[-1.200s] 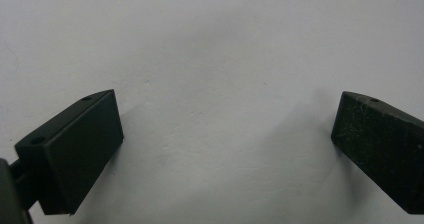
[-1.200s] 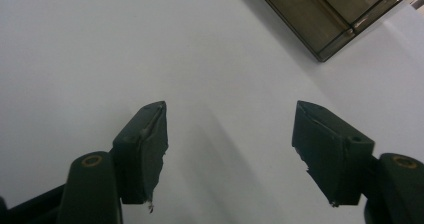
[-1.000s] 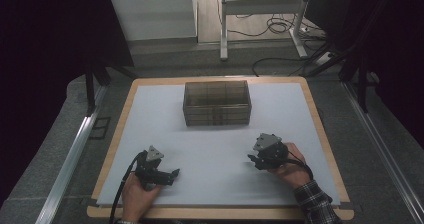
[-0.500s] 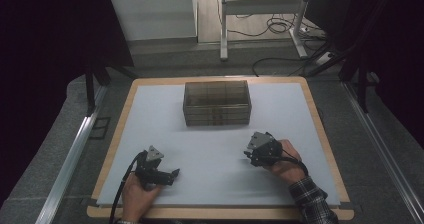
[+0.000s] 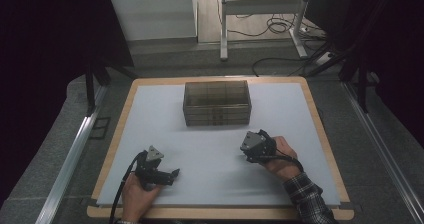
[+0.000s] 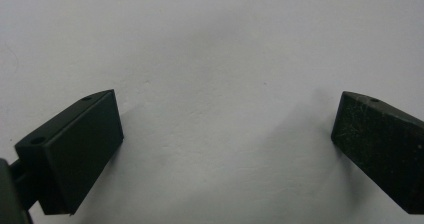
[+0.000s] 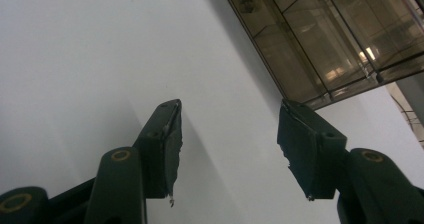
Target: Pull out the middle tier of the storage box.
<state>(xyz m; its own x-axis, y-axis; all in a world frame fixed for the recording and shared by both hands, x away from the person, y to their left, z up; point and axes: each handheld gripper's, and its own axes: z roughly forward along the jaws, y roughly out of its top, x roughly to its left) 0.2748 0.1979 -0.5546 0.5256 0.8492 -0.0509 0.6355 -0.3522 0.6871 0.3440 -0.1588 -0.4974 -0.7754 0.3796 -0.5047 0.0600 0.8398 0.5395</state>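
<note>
No text, label, brand, number or sign can be read anywhere, neither on the clear box (image 5: 217,103), the white surface (image 5: 210,154), nor either gripper.

Beyond the wooden-edged table (image 5: 320,115) stretches grey carpet (image 5: 55,149), metal rails (image 5: 70,156) flanking it, a white desk frame (image 5: 260,9) and tangled cables (image 5: 280,26) on the dim far floor.

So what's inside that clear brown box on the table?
The box shows thin dividers splitting it into compartments, and those in sight look empty. Glare and the tinted walls hide the bottom of the far cells.
</note>
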